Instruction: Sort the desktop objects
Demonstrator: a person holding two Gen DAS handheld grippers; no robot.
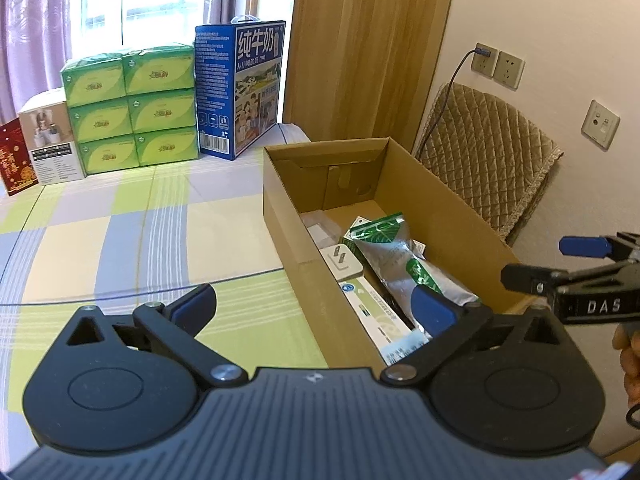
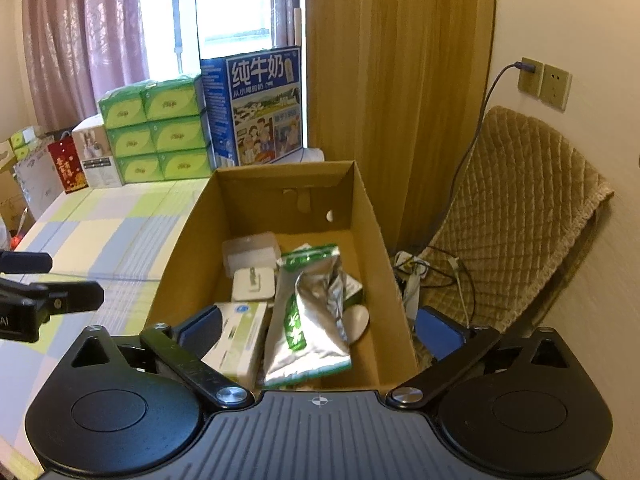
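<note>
An open cardboard box (image 1: 440, 216) (image 2: 192, 236) stands on the right side of the checked tablecloth. Inside lie a silver and green pouch (image 1: 396, 256) (image 2: 308, 320), a white plug adapter (image 1: 340, 262) (image 2: 254, 284), a long white and green carton (image 1: 376, 312) (image 2: 240, 332), a clear plastic packet (image 2: 250, 252) and a pale oval thing (image 2: 358, 320). My left gripper (image 1: 314, 306) (image 2: 60, 280) is open and empty, straddling the box's left wall. My right gripper (image 2: 320, 330) (image 1: 548, 262) is open and empty above the box's near end.
At the table's far edge stand green tissue packs (image 1: 132, 108), a blue milk carton case (image 1: 240, 88), a white box (image 1: 50, 140) and a red bag (image 1: 14, 156). A quilted chair (image 2: 516, 216), wall sockets (image 2: 544, 82) and cables (image 2: 432, 272) are right of the box.
</note>
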